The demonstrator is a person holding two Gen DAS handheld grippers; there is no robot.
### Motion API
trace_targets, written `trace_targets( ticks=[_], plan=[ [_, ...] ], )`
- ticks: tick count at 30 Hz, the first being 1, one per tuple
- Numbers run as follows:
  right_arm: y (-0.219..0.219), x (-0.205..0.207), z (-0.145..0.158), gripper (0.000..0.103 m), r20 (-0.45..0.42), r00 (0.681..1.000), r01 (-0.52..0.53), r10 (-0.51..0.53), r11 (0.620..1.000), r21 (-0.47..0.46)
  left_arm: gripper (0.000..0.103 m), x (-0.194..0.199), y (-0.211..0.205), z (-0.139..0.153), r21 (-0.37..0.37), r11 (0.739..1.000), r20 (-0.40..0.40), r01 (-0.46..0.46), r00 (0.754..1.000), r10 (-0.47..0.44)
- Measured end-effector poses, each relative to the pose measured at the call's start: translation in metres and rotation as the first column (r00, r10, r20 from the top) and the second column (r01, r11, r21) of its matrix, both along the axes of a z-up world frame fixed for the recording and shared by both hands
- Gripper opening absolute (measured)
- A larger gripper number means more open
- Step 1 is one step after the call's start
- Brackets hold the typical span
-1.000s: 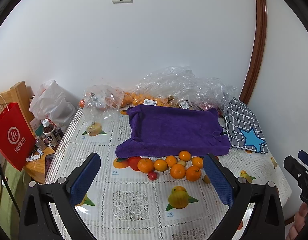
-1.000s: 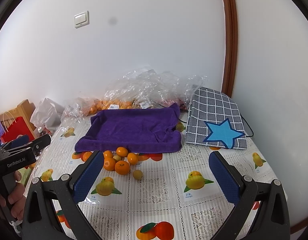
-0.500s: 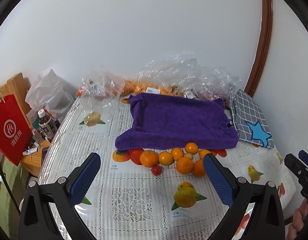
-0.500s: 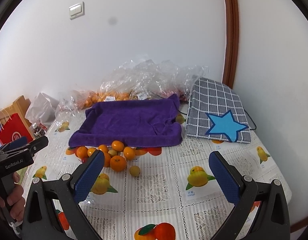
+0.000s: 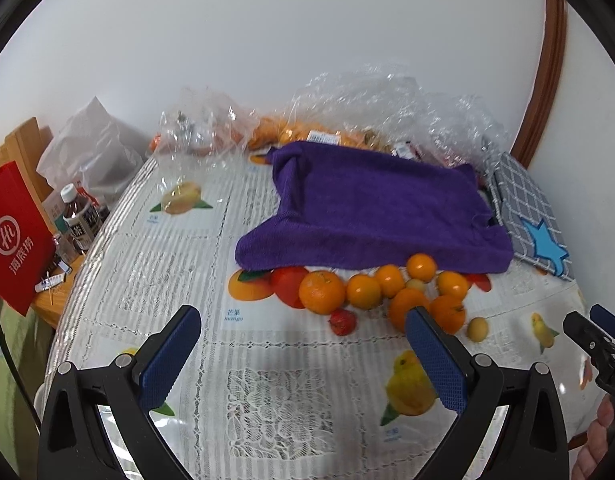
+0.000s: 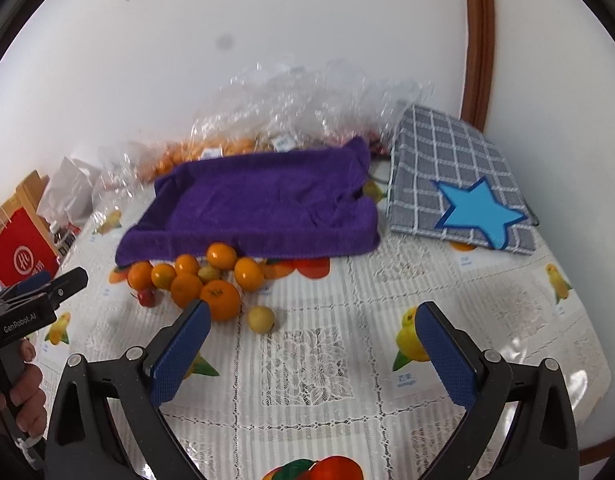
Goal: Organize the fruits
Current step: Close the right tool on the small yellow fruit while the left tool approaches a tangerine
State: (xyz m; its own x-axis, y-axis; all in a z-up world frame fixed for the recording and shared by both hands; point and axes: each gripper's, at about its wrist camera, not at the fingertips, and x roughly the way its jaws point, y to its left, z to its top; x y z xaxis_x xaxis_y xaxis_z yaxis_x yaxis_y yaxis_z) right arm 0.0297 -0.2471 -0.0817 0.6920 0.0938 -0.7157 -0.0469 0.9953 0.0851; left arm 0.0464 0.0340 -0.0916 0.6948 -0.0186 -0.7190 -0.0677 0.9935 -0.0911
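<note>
Left claw (image 5: 301,356) held above the bench (image 5: 283,392), its blue-padded fingers (image 5: 167,356) spread wide with nothing between them, pointing toward the fruit. Right claw (image 6: 311,354) likewise spread wide and empty, level over the near part of the bench, aimed slightly right of the fruit. Each claw's handle shows at the edge of the other's view; a hand (image 6: 25,392) grips the left handle.

Oranges (image 5: 321,292) lie in a loose cluster on the fruit-printed lace tablecloth (image 6: 327,360), just in front of the near edge of the purple towel (image 5: 371,216), some touching one another. A small red fruit (image 5: 342,322) sits at the cluster's near left side; a small pale yellow fruit (image 6: 260,319) lies just apart at the near right side. The left claw's right finger overlaps the nearest orange in its view.

The towel drapes over a raised form in mid-bench. Clear plastic bags (image 6: 307,108) holding more oranges crowd the far edge against the wall. A grey checked cloth with a blue star (image 6: 459,188) lies right of the towel. A red paper bag (image 5: 15,236) and a bottle (image 5: 79,216) stand beyond the left edge. The near half of the bench, from the cluster to the claws, is open cloth.
</note>
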Motion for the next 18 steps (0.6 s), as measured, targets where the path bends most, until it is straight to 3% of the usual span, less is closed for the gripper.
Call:
trace_targets(
  ticks=[5,10,14,18],
  plan=[
    [0.000,0.016,-0.027,0.097,-0.080,0.996,-0.024,0.026,0.999,0.025,0.102,0.009,0.011,-0.016,-0.015,1.000,-0.030,-0.013,0.999,0.012],
    [0.004,0.024,-0.049,0.086,-0.109,0.993,-0.031,0.035,0.999,0.037,0.100,0.015,0.025,-0.029,-0.060,0.998,-0.045,-0.030,0.999,0.028],
    [0.012,0.029,-0.062,0.074,-0.131,0.989,-0.068,0.076,0.996,0.063,0.099,0.020,0.030,-0.035,-0.064,0.997,-0.053,-0.034,0.998,0.030],
    [0.024,0.033,-0.071,0.068,-0.135,0.981,-0.127,0.142,0.986,0.109,0.099,0.024,0.034,-0.041,-0.059,0.998,-0.064,-0.035,0.997,0.032]
  ],
)
